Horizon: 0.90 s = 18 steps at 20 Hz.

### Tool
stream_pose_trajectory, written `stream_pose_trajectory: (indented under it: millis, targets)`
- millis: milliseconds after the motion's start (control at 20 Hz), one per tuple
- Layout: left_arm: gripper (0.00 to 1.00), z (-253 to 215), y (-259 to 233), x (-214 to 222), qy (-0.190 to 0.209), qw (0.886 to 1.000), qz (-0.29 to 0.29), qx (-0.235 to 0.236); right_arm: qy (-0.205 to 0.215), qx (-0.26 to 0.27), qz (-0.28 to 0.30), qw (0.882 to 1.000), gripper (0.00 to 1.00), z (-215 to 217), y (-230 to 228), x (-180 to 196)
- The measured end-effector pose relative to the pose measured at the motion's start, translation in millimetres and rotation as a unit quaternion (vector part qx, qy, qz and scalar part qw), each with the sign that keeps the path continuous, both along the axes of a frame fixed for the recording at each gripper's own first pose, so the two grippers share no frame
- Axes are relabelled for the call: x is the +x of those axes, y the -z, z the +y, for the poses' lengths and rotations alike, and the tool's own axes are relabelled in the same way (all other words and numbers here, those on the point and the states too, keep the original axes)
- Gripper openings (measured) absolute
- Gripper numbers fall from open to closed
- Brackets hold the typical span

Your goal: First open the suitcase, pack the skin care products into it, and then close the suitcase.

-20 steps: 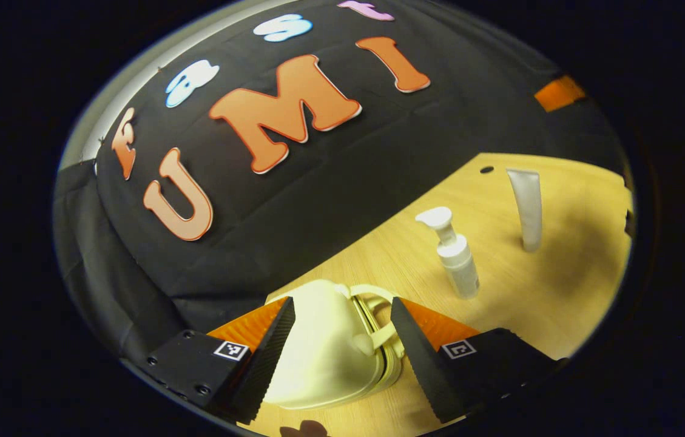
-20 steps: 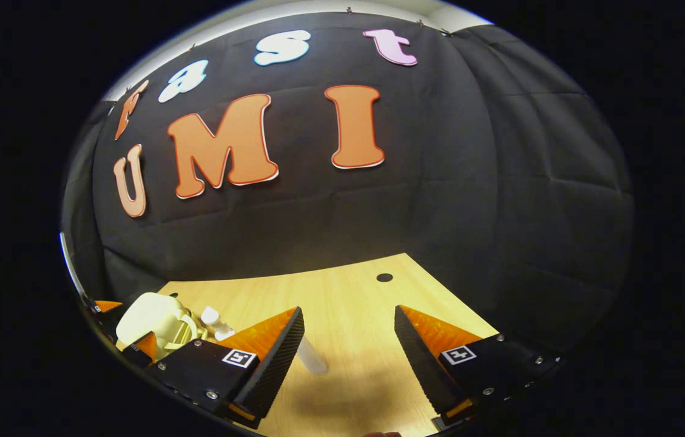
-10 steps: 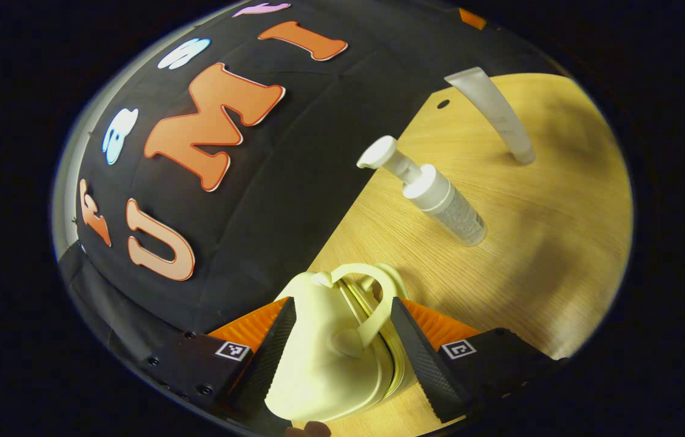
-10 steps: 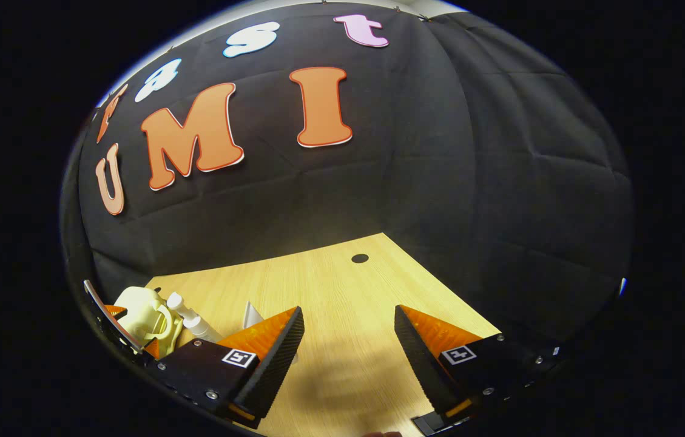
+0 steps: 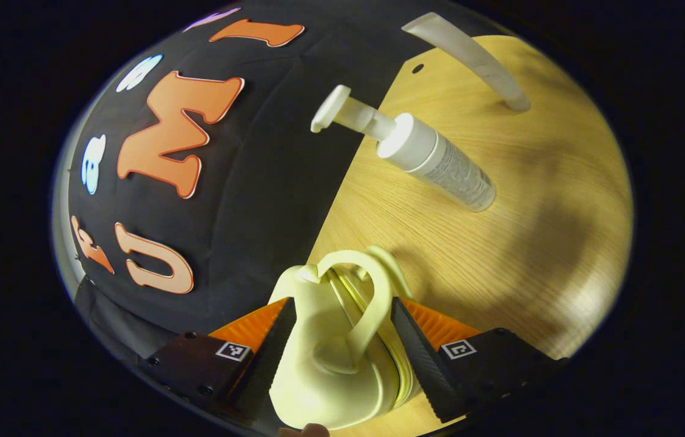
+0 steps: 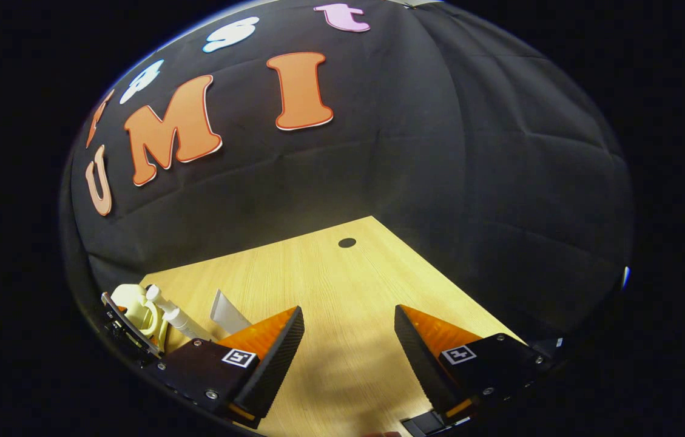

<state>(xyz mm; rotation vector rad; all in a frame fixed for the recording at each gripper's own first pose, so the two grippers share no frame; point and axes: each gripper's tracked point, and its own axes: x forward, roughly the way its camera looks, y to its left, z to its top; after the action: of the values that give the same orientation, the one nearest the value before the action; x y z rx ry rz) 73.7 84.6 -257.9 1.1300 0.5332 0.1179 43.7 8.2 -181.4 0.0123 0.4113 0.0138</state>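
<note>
Your right gripper (image 6: 347, 349) is hovering with fingers spread over the wooden table (image 6: 330, 285). At lower left of the frame, the suitcase (image 6: 136, 306), pump bottle (image 6: 177, 315) and tube (image 6: 226, 312) are sitting clustered.

Lighting: warm and uneven, your wooden table (image 5: 518, 243) bright in both views against the dim black cloth wall (image 6: 439, 182); soft broad shadows fall across the table in the left gripper view and between the fingers in the right gripper view. Picture quality: you get sharp focus at centre, no evident motion blur, mild sheen on the pump bottle (image 5: 433, 164). Distortion: strong fisheye bending, so the tube (image 5: 469, 54) curves near your rim and brightness falls off there.
</note>
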Motion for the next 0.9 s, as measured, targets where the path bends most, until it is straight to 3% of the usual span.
stream_pose_trajectory:
  millis: [200,250,300,450,500,750,900]
  targets:
    - [0.95,5,8,9,-0.004,1.000,0.017,0.017,0.006,0.002,0.001,1.000,0.95,-1,0,5]
    - [0.70,2,9,10,-0.003,1.000,0.022,0.019,0.007,0.001,-0.001,1.000,0.95,-1,0,6]
    - [0.64,5,15,16,-0.005,0.999,0.022,0.024,0.008,-0.001,-0.003,1.000,0.95,0,-2,6]
    - [0.19,-5,11,18,0.020,0.999,0.025,0.027,0.008,0.001,-0.005,1.000,0.95,6,-4,7]
    - [0.09,-6,10,16,0.027,0.999,0.026,0.015,0.006,0.001,-0.006,1.000,0.95,9,-5,6]
    - [0.08,-5,-2,14,0.026,0.999,0.028,-0.035,-0.007,-0.001,-0.012,1.000,0.95,35,-11,-1]
    - [0.08,-5,-23,13,0.029,0.996,0.011,-0.089,-0.017,-0.007,-0.023,1.000,0.95,55,-24,-4]
